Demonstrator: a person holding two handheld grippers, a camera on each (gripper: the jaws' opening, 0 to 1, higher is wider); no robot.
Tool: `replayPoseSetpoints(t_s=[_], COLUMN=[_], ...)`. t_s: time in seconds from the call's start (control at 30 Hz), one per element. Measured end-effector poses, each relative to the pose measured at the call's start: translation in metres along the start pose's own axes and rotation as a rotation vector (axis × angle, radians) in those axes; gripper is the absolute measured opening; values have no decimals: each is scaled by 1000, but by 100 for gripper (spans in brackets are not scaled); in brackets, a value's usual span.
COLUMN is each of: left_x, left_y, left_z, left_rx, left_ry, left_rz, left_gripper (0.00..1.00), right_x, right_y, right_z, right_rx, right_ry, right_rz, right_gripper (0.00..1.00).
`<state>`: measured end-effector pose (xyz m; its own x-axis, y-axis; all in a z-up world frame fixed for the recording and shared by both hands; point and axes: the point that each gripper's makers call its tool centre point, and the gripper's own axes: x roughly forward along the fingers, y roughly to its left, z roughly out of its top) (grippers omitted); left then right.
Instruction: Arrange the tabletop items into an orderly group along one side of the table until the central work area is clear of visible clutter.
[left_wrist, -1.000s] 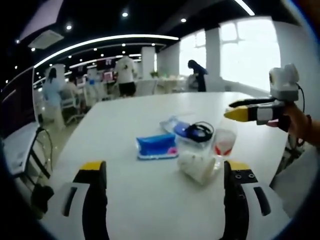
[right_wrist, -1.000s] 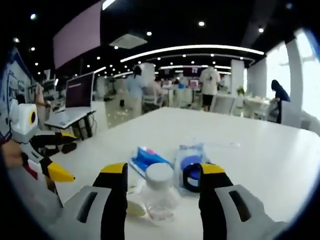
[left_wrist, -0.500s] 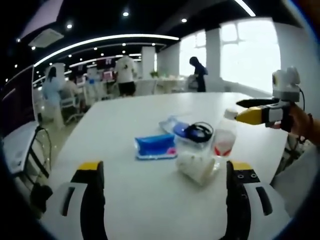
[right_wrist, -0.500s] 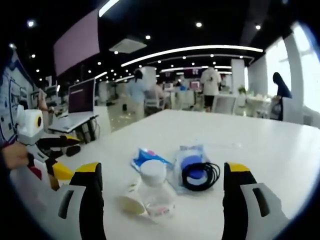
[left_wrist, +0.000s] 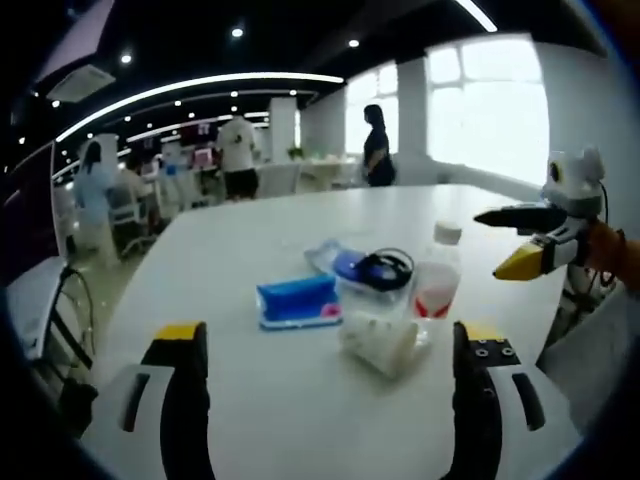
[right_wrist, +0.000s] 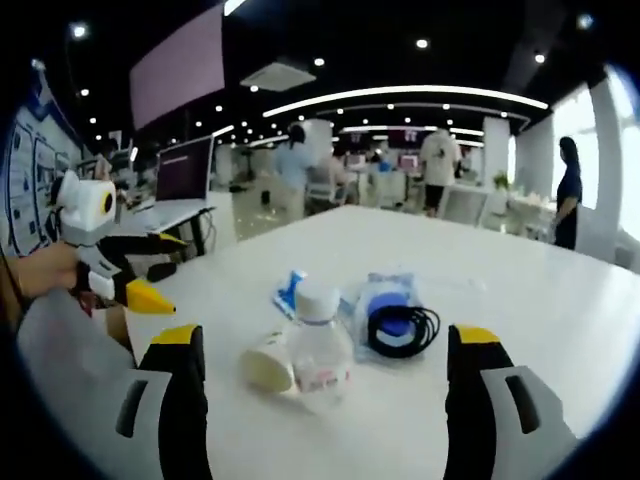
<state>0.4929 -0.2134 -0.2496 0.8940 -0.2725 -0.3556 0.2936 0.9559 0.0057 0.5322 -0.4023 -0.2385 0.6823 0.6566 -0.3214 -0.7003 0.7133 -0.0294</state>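
A clump of items sits mid-table. A clear bottle (right_wrist: 318, 348) with a white cap stands upright, and a paper cup (right_wrist: 268, 368) lies on its side against it. Behind are a blue tissue pack (right_wrist: 289, 290) and a clear bag holding a black cable (right_wrist: 396, 324). My right gripper (right_wrist: 325, 340) is open wide, its jaws short of the bottle. In the left gripper view the cup (left_wrist: 378, 340), bottle (left_wrist: 436, 282), tissue pack (left_wrist: 297, 300) and bag (left_wrist: 368, 268) lie ahead of my open left gripper (left_wrist: 330, 338). The right gripper (left_wrist: 506, 241) hangs open beside the bottle.
The white table (left_wrist: 250, 240) stretches bare around the clump, its near edge under my jaws. The left gripper (right_wrist: 163, 268), held in a hand, hovers open at the table's left edge. A desk with a monitor (right_wrist: 185, 170) and several people stand far behind.
My right gripper's jaws, close around the bottle a second ago, have spread wide and drawn back from it. The bottle stays standing. My left gripper has barely moved.
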Motion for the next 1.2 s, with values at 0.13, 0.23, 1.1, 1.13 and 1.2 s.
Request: replayPoseSetpoints(t_s=[0.13,0.23,1.1,1.13,1.2], left_x=[0,0,43,45,48], left_y=[-4,-12,-63,-65,-67], left_z=[7,13,29,28,28], left_rx=[-26,-31,34,32,31], left_ry=[-10,-19,-3,2,3], left_rz=[-11,-30,-142,-144,-150], left_gripper=[99,99,99,99,98], right_x=[-7,-14,-38,-39,-39], right_y=[-5,-10,-11,-11,-10], right_z=[-1,-3,-9,-9,-8], right_rx=[26,17,40,41,46], right_ry=[-7,1,-9,-11,-16], right_rz=[-17,-35,-22,-22,-18], right_gripper=[100,100,100,100,100])
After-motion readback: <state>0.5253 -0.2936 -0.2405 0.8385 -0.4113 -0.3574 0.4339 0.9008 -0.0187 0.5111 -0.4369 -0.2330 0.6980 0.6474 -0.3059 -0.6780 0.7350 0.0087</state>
